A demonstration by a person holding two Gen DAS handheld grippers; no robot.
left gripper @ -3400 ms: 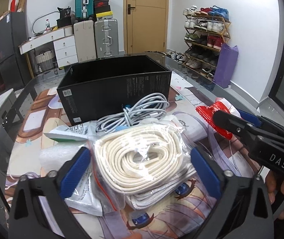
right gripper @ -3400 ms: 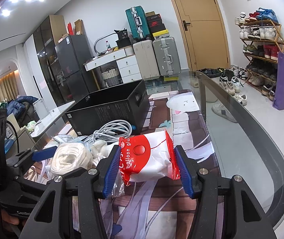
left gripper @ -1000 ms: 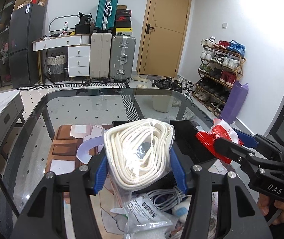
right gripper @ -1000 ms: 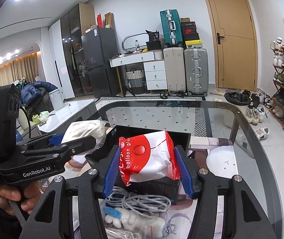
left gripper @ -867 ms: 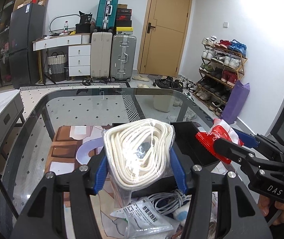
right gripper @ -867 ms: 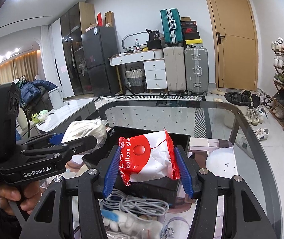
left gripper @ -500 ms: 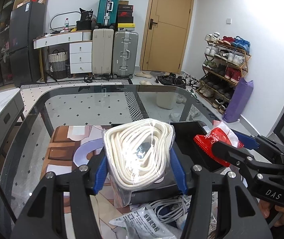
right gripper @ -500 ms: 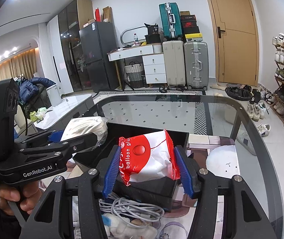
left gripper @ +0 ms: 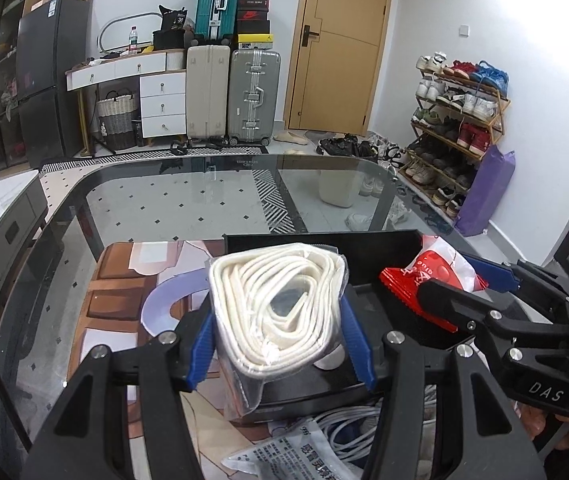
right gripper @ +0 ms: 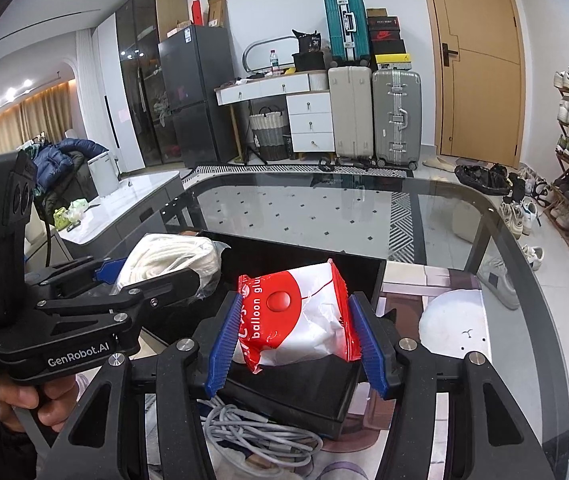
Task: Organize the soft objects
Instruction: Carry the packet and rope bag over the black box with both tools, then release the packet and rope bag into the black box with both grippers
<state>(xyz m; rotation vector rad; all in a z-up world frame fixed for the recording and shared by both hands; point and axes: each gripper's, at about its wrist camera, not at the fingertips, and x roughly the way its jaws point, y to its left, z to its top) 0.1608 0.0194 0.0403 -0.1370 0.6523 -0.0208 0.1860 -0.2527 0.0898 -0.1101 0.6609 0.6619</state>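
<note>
We judge both bags light and squashy: our left hand-held gripper clamps the rope bag mid-coil, our right hand-held gripper the balloon packet across its sides.

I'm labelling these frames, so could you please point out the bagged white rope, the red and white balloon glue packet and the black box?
bagged white rope (left gripper: 276, 312), left wrist view, middle of the coil.
balloon glue packet (right gripper: 296, 320), right wrist view, front face.
black box (right gripper: 304, 392), right wrist view, near wall.

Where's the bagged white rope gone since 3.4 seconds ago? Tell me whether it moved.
Yes. The bagged white rope, clamped in the left gripper, was lifted off the table and now hangs over the black box.
</note>
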